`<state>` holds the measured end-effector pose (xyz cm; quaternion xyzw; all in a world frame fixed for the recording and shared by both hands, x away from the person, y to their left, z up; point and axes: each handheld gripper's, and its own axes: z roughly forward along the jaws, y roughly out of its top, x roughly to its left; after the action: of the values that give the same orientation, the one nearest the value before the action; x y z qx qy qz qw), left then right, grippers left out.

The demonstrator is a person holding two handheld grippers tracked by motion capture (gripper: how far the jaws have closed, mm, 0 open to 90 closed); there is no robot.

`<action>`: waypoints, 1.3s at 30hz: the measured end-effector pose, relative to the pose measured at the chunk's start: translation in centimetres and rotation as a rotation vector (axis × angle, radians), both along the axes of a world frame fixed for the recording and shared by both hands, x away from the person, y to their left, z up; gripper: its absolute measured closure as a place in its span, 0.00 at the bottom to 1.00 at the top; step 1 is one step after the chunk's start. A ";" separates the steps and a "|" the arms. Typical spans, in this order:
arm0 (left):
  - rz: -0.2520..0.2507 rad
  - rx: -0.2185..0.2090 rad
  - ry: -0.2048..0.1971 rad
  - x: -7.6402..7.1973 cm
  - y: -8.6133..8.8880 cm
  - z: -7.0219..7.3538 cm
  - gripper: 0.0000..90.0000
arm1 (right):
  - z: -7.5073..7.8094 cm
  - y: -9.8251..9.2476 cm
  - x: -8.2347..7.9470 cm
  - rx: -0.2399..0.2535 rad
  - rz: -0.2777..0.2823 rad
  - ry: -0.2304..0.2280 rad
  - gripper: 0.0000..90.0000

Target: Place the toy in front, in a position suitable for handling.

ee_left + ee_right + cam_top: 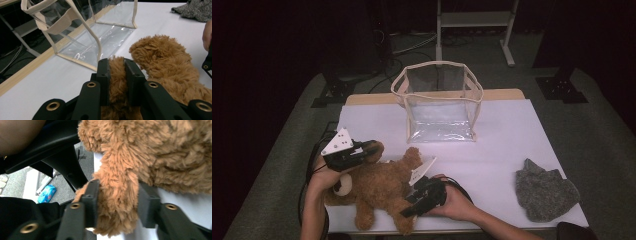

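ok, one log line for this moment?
left claw: shut on teddy bear limb | right claw: around another limb, pads touching fur | clear bag: upright, open, behind bear | grey hat: far right

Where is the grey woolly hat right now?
In the high view the grey hat lies on the white table near its front right corner, far right of the teddy bear and apart from the clear bag.

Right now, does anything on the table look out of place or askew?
Nothing looks spilled or damaged. The teddy bear lies flat near the front edge with a leg at the rim, held by the left tongs and the right tongs. The clear bag stands upright and open. A grey knit hat lies crumpled, off to the right.
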<state>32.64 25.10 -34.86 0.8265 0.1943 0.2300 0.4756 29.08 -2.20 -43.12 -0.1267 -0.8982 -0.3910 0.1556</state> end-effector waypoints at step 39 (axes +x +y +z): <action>-0.005 -0.071 -0.018 -0.6 0.3 1.2 0.91 | 2.6 -1.1 0.5 -0.022 0.005 -0.014 0.88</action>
<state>31.99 25.38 -33.61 0.8074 0.1961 0.2292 0.5071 29.61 -3.25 -40.53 -0.1235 -0.9037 -0.3818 0.1491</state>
